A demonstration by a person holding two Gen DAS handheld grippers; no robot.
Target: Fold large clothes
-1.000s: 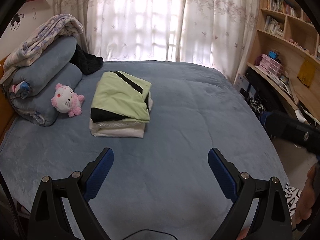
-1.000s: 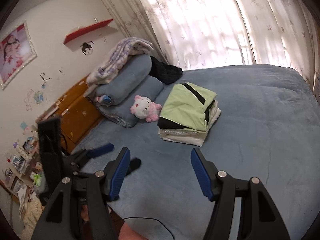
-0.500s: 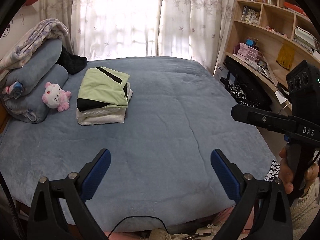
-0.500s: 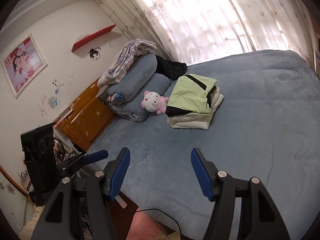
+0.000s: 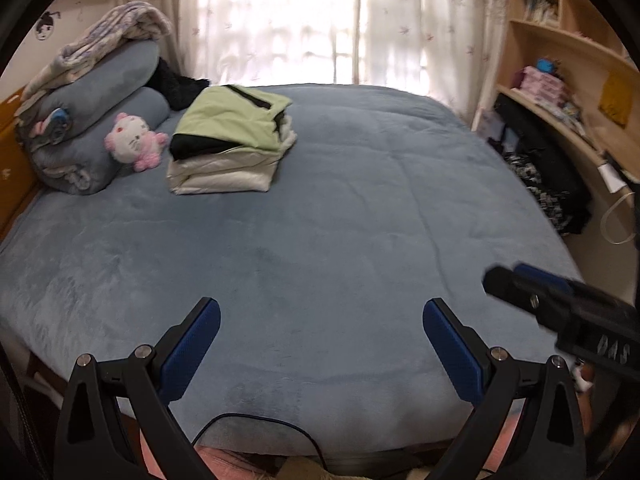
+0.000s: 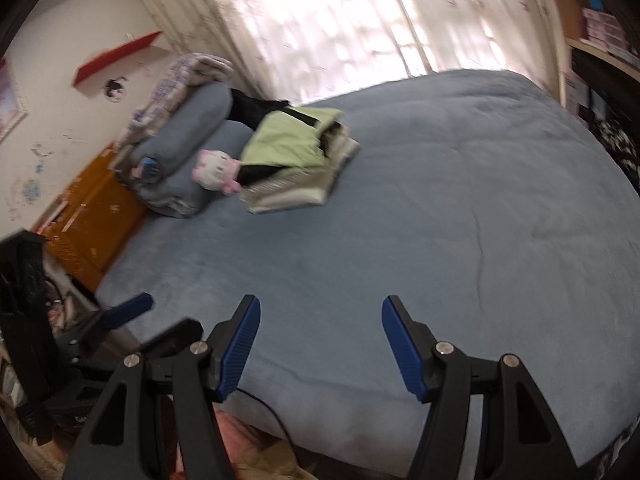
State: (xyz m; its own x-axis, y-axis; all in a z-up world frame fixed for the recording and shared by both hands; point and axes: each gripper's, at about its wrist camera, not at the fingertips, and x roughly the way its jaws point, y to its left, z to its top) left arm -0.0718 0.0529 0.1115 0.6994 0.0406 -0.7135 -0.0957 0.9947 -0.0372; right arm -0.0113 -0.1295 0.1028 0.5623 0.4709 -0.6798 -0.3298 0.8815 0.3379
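A stack of folded clothes (image 5: 230,140), a green-and-black garment on top of white ones, lies on the blue bed (image 5: 320,240) near the pillows; the right wrist view shows the stack (image 6: 296,160) too. My left gripper (image 5: 320,320) hangs wide open over the bed's near edge with nothing between its blue pads. My right gripper (image 6: 320,320) is also open and empty above the bed's near edge. Both are far from the stack. The right gripper's black finger (image 5: 532,292) shows at the right of the left wrist view, and the left gripper's finger (image 6: 128,308) at the left of the right wrist view.
Rolled blue bedding (image 5: 100,120) with a patterned blanket and a pink-and-white plush cat (image 5: 132,140) lie at the bed's head. A black garment (image 5: 176,84) sits behind the stack. Wooden shelves (image 5: 560,80) stand right of the bed, an orange cabinet (image 6: 92,220) left. A cable (image 5: 260,424) runs along the near edge.
Both grippers have drawn back toward the foot of the bed and sunk lower, so its near edge and the floor things now show. The right wrist view is motion-blurred. Neither gripper took hold of anything.
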